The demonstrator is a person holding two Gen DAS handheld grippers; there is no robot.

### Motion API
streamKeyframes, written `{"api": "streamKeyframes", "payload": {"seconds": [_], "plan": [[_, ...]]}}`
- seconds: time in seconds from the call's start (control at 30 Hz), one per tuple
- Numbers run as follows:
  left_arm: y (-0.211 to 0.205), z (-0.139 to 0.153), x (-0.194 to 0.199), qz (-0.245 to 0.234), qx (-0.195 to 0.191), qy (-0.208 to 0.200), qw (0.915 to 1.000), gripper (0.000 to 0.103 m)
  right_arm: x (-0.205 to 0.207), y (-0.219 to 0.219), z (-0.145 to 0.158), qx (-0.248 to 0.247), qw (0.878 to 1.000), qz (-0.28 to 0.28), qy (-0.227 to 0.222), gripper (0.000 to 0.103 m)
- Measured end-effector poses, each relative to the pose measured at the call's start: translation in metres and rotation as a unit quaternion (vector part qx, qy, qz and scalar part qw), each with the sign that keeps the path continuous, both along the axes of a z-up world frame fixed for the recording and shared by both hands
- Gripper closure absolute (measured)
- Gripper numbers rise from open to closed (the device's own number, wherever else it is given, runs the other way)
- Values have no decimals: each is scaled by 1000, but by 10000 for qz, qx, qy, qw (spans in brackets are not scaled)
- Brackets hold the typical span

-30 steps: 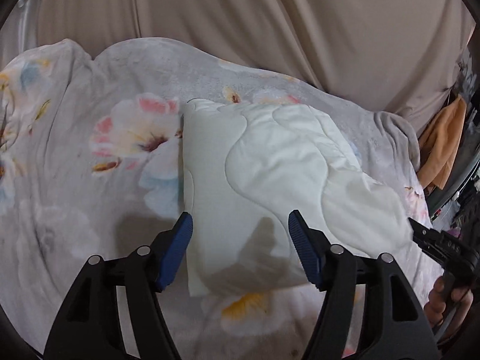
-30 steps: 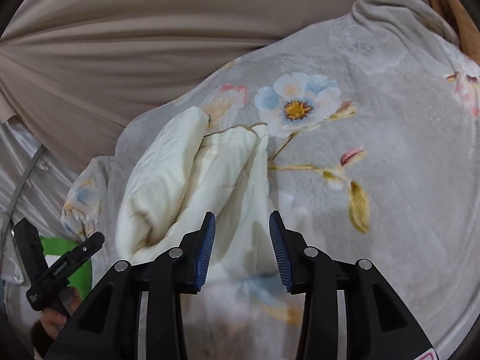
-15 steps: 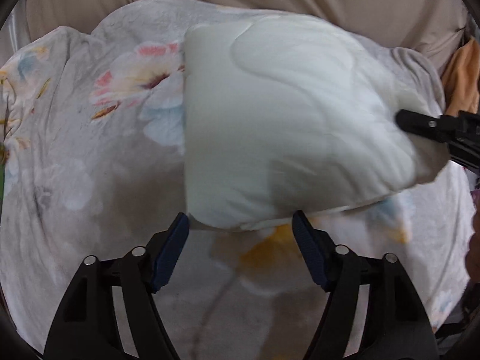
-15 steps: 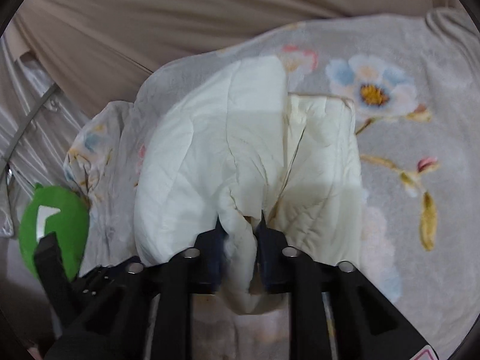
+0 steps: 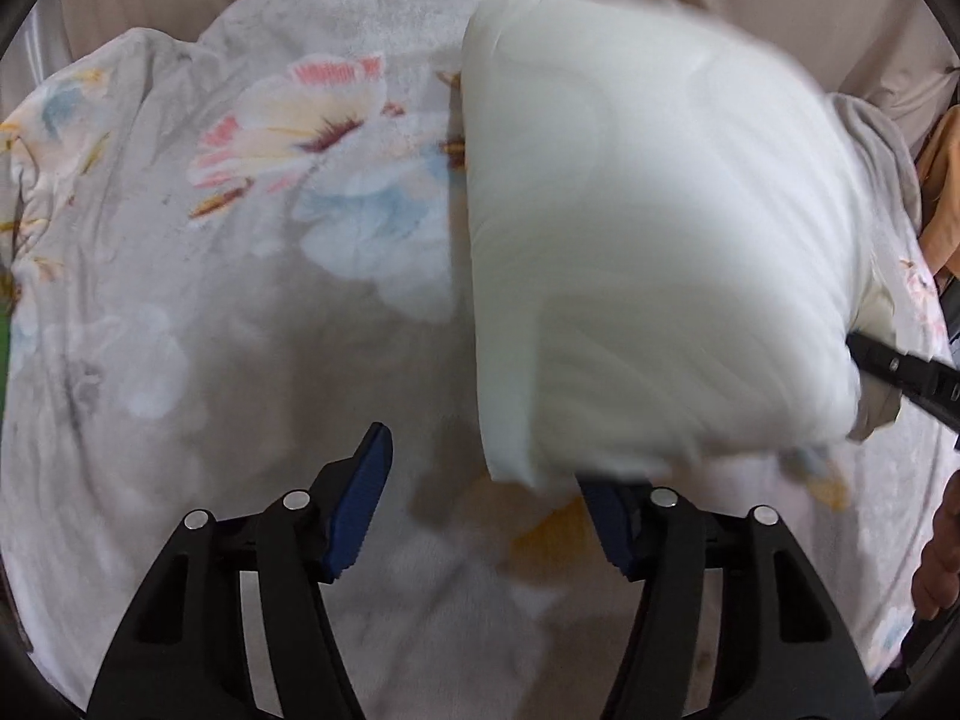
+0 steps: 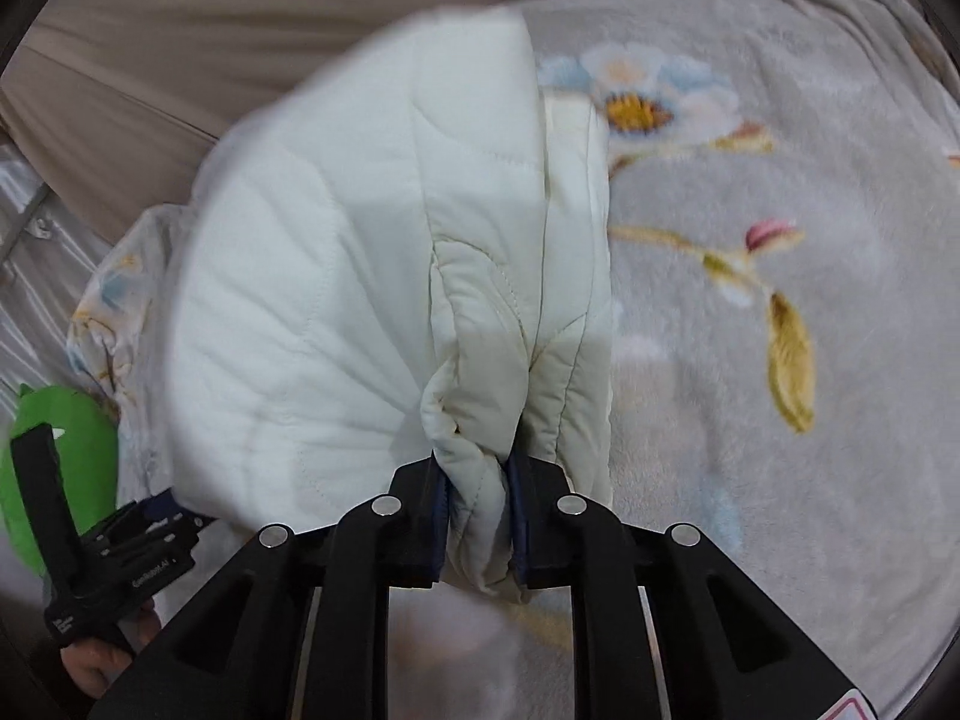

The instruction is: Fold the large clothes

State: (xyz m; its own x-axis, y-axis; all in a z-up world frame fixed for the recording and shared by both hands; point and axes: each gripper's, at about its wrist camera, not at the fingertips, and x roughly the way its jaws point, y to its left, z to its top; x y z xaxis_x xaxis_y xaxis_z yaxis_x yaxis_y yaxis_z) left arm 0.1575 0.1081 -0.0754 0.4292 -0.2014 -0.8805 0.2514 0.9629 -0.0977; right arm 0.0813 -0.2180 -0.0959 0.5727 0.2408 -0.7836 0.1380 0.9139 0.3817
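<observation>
My right gripper point(image 6: 477, 531) jaws pinching quilted white garment point(image 6: 360, 276); my left gripper point(image 5: 486, 504) jaws closing, right tip hidden behind blurred garment, seemingly untouched.

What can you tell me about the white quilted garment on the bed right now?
The white quilted garment is puffy, off-white padded fabric with curved stitch lines, bunched into a thick bundle. The right gripper is shut on a gathered fold, lifting that end; the rest lies on the floral blanket. It is motion-blurred in the left wrist view.
</observation>
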Motion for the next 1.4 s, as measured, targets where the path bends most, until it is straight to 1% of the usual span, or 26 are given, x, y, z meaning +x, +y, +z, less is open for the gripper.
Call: {"api": "streamKeyframes", "payload": {"seconds": [0.07, 0.13, 0.17, 0.23, 0.27, 0.3, 0.4, 0.47, 0.5, 0.57, 0.6, 0.63, 0.7, 0.73, 0.77, 0.8, 0.83, 0.9, 0.93, 1.0, 1.07, 1.1, 1.13, 1.2, 1.33, 1.4], "plan": [[8, 19, -12, -20, -88, -93, 9999, 44, -11, -4, 21, 29, 9997, -7, -223, 87], [19, 46, -22, 48, -360, -260, 9990, 43, -20, -7, 36, -88, 9994, -54, -317, 85], [22, 59, -25, 91, -488, -377, 9981, 41, -24, -8, 43, -239, 9990, -92, -360, 85], [22, 81, -23, 188, -662, -634, 9956, 40, -27, -7, 56, -494, 9976, -170, -460, 85], [18, 87, -19, 189, -710, -708, 9948, 40, -26, -9, 60, -542, 9971, -210, -488, 85], [11, 91, -11, 155, -725, -769, 9943, 40, -24, -8, 65, -536, 9969, -207, -543, 88], [-15, 86, 9, 113, -591, -807, 9949, 40, -6, 6, 79, -612, 9952, 35, -765, 95], [-29, 76, 19, 70, -504, -758, 9958, 40, 9, 21, 74, -844, 9932, 264, -757, 96], [-38, 67, 25, 31, -430, -659, 9969, 40, 18, 26, 63, -1039, 9923, 326, -594, 97], [-50, 48, 32, -40, -324, -367, 9988, 39, 33, 31, 28, -1458, 9886, 357, -149, 103], [-54, 40, 33, -38, -357, -297, 9989, 36, 37, 31, 16, -1518, 9878, 350, 11, 103], [-57, 37, 33, -6, -283, -307, 9991, 35, 36, 28, 13, -1450, 9891, 253, 80, 103], [-60, 36, 32, 17, -130, -409, 9991, 35, 26, 23, 28, -1242, 9921, 105, -121, 103], [-58, 36, 34, 52, -169, -390, 9991, 35, 19, 22, 38, -1266, 9915, 39, -296, 103], [-57, 36, 35, 82, -216, -358, 9991, 35, 16, 21, 42, -1293, 9909, 7, -362, 103], [-55, 35, 36, 115, -265, -314, 9991, 35, 14, 20, 41, -1289, 9910, -6, -353, 103], [-55, 35, 36, 131, -280, -315, 9990, 35, 16, 18, 32, -1293, 9913, 28, -236, 103], [-57, 37, 34, 118, -275, -309, 9991, 34, 22, 22, 12, -1546, 9879, 155, 20, 103], [-58, 40, 31, 118, -255, -324, 9991, 35, 21, 24, 10, -1658, 9860, 180, 57, 103], [-60, 49, 21, 105, -197, -399, 9990, 36, 8, 25, 30, -1577, 9872, 150, -161, 103], [-60, 54, 11, 89, -147, -430, 9989, 34, -10, 24, 50, -1514, 9874, 139, -431, 103], [-61, 57, 4, 93, -132, -446, 9989, 31, -19, 24, 56, -1529, 9869, 163, -484, 99], [-61, 59, -2, 99, -112, -462, 9988, 31, -30, 24, 60, -1537, 9866, 198, -513, 97], [-64, 61, -16, 93, -18, -482, 9988, 30, -44, 25, 60, -1546, 9866, 263, -450, 96], [-68, 60, -40, 115, 76, -451, 9989, 30, -73, 25, 47, -1499, 9879, 314, -266, 95], [-69, 57, -50, 137, 131, -412, 9990, 30, -84, 27, 40, -1527, 9875, 344, -167, 90]]}}
